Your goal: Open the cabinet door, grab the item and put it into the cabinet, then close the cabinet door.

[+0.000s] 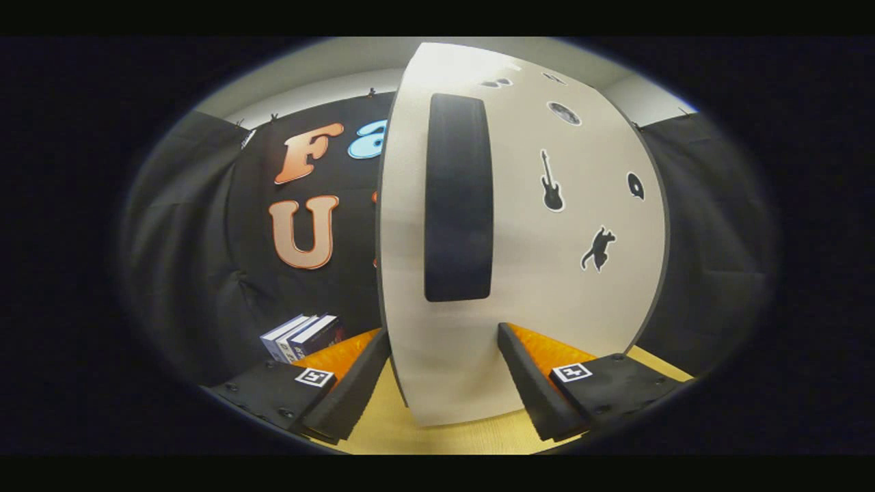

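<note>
Ribbed, wedge-shaped pads line the inner faces of the gripper, whose two fingers stand wide apart and level, each carrying a small square marker tag on its flat upper block. Between the fingertips sits the lower part of the smooth, matte white cabinet door, a flat panel with a thin dark edge; whether the tips touch it I cannot tell, but neither clamps on anything. Just beyond the fingers, upright on the door's face, runs a long black padded handle with rounded corners and a soft, dull surface. To its right the panel bears small black sticker silhouettes: a guitar, a cat and a few round shapes higher up. The door stands on a pale yellow, finely textured tabletop that shows beneath the fingers. Left of the left finger, near the draped black cloth wall, lean three books with white and dark blue spines, tilted together.
</note>
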The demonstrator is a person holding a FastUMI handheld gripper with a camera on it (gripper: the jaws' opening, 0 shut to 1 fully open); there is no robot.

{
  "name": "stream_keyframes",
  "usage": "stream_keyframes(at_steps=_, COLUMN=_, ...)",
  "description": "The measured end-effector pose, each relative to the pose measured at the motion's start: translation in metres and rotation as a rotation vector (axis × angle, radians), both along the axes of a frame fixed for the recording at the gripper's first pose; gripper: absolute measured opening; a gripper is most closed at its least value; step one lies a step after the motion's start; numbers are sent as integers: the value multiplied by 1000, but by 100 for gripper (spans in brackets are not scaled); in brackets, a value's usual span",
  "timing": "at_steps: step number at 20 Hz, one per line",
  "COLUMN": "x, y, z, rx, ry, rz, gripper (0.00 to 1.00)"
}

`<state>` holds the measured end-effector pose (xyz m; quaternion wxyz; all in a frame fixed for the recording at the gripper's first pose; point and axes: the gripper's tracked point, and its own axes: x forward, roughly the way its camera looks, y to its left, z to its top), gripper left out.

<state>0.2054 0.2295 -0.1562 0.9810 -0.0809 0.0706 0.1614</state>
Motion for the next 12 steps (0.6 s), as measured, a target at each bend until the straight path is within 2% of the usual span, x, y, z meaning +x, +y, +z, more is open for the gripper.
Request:
stream_keyframes(at_steps=4, x=-4, y=3, z=6, rx=34, ry=40, rz=19, gripper=100)
stream_keyframes(at_steps=7, x=-23, y=-11, z=18, rx=36, ry=37, rz=-10, gripper=100)
stream_keyframes(at_steps=12, x=-98, y=-63, z=49, rx=70, ry=76, rz=-63, gripper=100)
